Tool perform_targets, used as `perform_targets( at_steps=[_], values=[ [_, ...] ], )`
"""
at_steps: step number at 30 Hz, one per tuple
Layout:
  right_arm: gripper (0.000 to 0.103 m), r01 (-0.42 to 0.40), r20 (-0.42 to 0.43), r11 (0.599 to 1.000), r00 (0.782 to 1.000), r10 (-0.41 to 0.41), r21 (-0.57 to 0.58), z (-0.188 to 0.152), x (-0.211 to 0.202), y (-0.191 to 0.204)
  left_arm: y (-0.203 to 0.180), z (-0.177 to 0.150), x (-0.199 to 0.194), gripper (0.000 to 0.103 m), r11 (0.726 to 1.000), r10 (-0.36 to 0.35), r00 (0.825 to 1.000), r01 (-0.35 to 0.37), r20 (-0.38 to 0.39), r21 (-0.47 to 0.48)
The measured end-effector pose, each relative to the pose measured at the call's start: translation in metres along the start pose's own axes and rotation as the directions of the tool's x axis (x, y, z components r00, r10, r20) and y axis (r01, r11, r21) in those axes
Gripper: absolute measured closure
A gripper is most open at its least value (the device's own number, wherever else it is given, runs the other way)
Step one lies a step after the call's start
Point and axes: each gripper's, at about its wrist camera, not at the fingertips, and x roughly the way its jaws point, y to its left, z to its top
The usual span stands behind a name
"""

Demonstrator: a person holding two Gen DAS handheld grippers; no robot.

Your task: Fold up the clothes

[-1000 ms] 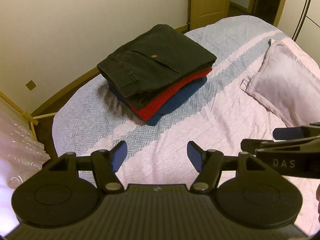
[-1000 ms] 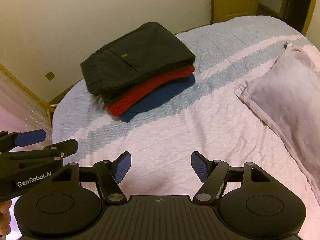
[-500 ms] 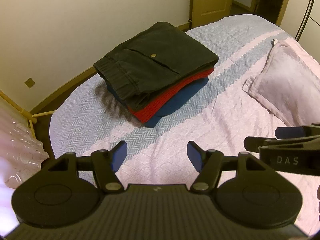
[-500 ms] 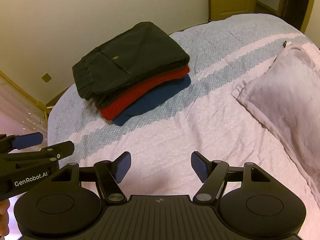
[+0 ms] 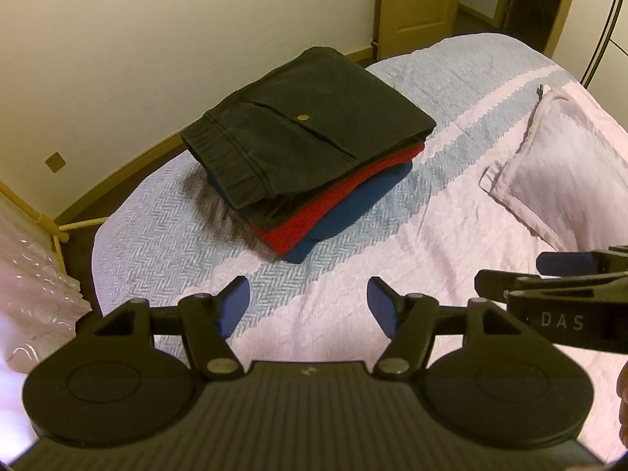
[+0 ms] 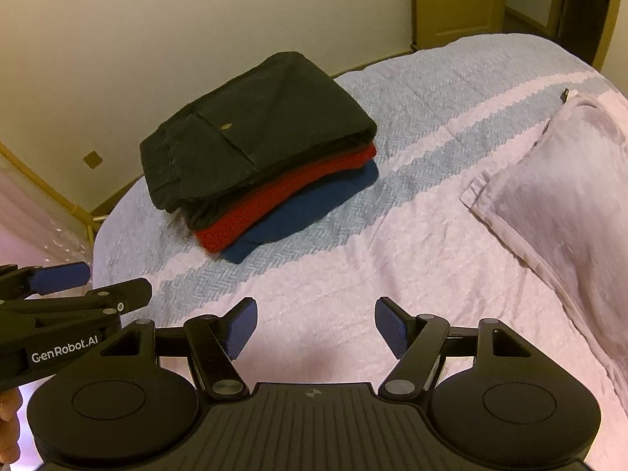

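A stack of three folded clothes lies on the bed: dark trousers (image 5: 310, 129) on top, a red knit (image 5: 337, 200) under them, a blue garment (image 5: 353, 212) at the bottom. The stack also shows in the right wrist view, with the trousers (image 6: 267, 125) topmost. My left gripper (image 5: 308, 308) is open and empty, held above the bedspread short of the stack. My right gripper (image 6: 316, 327) is open and empty, beside the left one. Each gripper shows at the edge of the other's view.
The bed has a pink and grey-blue bedspread (image 5: 451, 259). A pink pillow (image 5: 569, 165) lies to the right of the stack. A cream wall (image 5: 157, 39) and a wooden door (image 5: 416, 0) stand behind. A wooden rail (image 5: 23, 204) and pale fabric are at left.
Both grippers have drawn back and up slightly from the stack; the stack sits a little lower and further left in both views. Both stay open.
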Motion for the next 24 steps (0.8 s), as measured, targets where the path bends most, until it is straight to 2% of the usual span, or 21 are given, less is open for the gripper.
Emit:
perform_targets(
  at_steps=[9,24],
  values=[
    [0.033,0.011,0.003,1.0,1.0,-0.011,-0.003,0.004,-0.001,0.004,0.005,0.007,0.001,0.04,1.0,-0.002,1.0,0.002,0.019,0.003],
    [0.033,0.027,0.026,1.0,0.999,-0.027,-0.015,-0.002,-0.019,0.022,0.015,0.002,-0.022,0.04,1.0,-0.006,0.997,0.006,0.071,-0.004]
  ],
)
